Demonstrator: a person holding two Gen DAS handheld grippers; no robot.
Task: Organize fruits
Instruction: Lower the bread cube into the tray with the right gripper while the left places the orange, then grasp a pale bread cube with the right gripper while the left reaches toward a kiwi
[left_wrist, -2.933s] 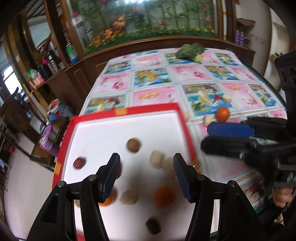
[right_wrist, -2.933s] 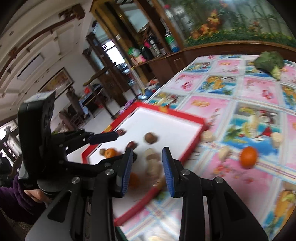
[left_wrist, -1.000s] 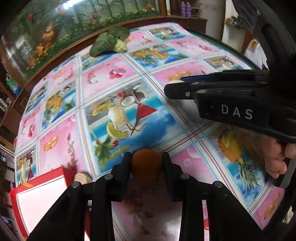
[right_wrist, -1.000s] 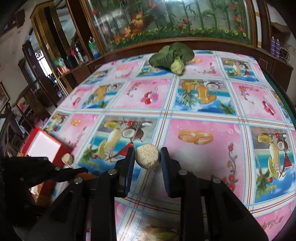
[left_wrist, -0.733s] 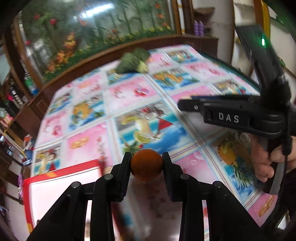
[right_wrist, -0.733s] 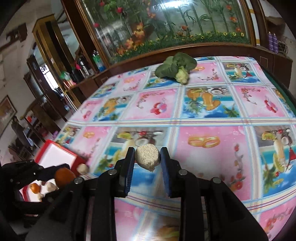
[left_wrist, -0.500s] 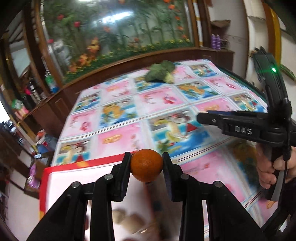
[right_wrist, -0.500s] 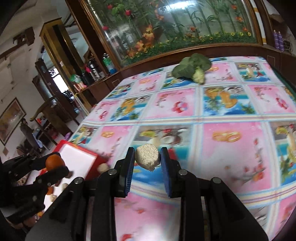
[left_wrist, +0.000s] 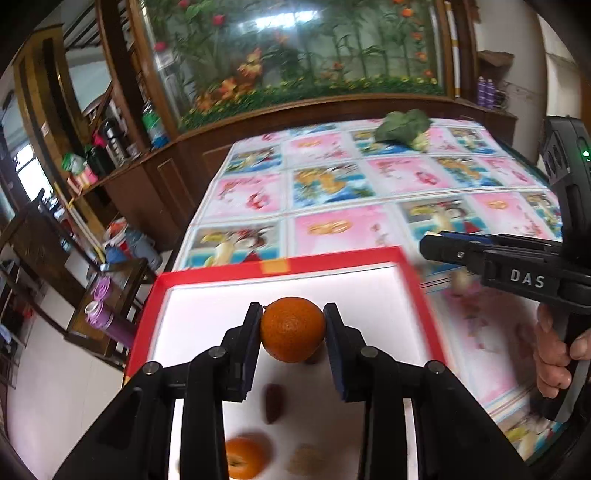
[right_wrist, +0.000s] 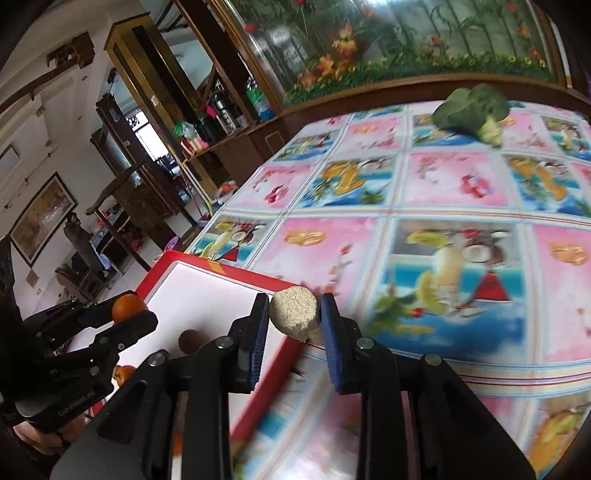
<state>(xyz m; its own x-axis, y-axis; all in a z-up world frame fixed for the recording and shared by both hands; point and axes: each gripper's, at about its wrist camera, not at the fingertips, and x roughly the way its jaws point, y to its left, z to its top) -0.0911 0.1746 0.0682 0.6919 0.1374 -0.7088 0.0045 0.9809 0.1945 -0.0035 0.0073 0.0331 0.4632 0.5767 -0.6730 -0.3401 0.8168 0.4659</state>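
Two pieces are in the air at once, and this is where the trouble can come. Your left gripper (left_wrist: 293, 329) is closed tight on the orange (left_wrist: 293, 328), which hangs above the white floor of the red tray (left_wrist: 229, 274), over its middle part. Your right gripper (right_wrist: 294, 320) is closed on the pale rough lump (right_wrist: 294, 318), which is only above the tray's near rim, not yet clearly inside it. If you let the lump go at this place, I think it may strike the rim and fall back on the flowered tablecloth (right_wrist: 461, 184). The orange is round and the pads touch it only at its two sides, so a quick swing could let it slip, and a release from height would let it roll against the fruits already on the tray floor: a second orange (left_wrist: 245, 458), a dark red fruit (left_wrist: 274, 402) and a tan one (left_wrist: 304, 459). Both grippers are converging on the tray, so they could also knock one another. The broccoli (right_wrist: 471, 107) lies far beyond the tray, well apart.
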